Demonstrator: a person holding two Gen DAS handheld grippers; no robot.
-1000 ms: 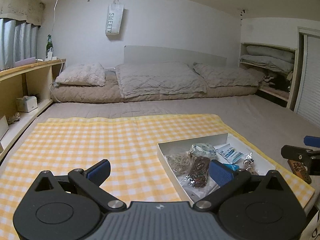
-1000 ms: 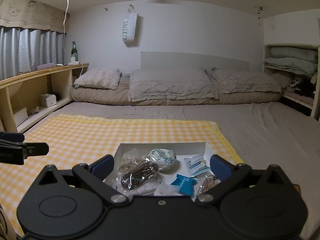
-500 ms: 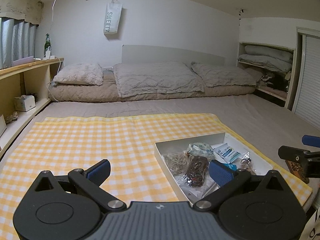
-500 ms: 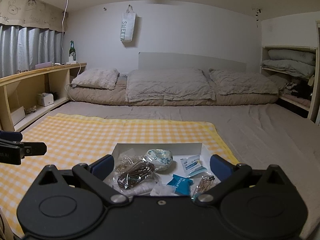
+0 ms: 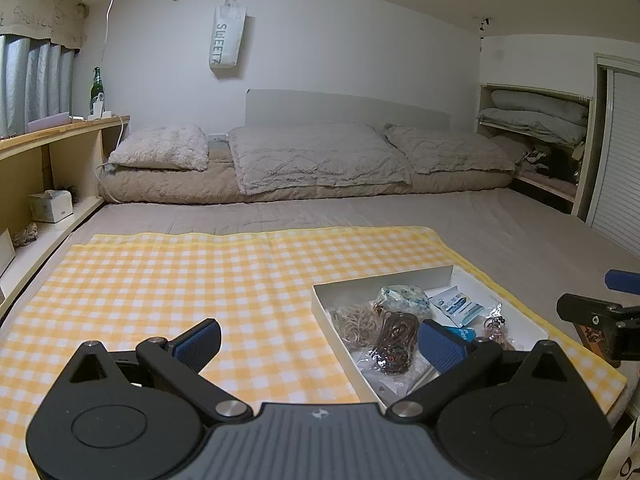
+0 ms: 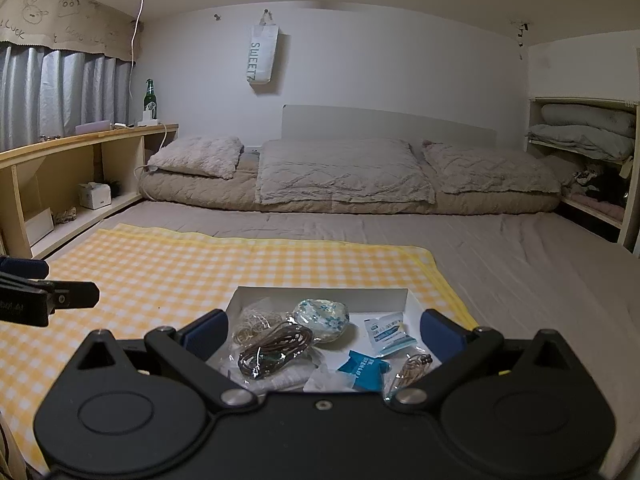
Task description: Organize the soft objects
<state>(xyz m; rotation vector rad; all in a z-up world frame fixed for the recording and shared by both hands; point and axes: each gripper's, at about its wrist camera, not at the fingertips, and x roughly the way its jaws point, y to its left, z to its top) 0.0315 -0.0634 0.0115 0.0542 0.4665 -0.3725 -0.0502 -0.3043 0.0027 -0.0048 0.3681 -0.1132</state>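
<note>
- Your left gripper (image 5: pixel 318 342) hangs over the yellow checked cloth (image 5: pixel 200 280) on the bed, jaws spread wide, holding nothing.
- Your right gripper (image 6: pixel 324 330) hovers at the near edge of the white tray (image 6: pixel 320 298), jaws wide and empty.
- The tray holds rubber bands (image 6: pixel 250 326), a coiled brown cord (image 6: pixel 276 348), a floral pouch (image 6: pixel 322 316) and blue sachets (image 6: pixel 386 334), at the cloth's near right.

Bed (image 5: pixel 500 232) with grey sheet fills mid frame. Yellow checked cloth (image 5: pixel 180 280) spread flat on it, lower left to centre. White tray (image 5: pixel 424 276) sits on the cloth's lower right part, near its right edge. Pillows (image 5: pixel 160 152) and folded quilts (image 5: pixel 316 160) lie along the bed's far edge, upper centre.
</note>
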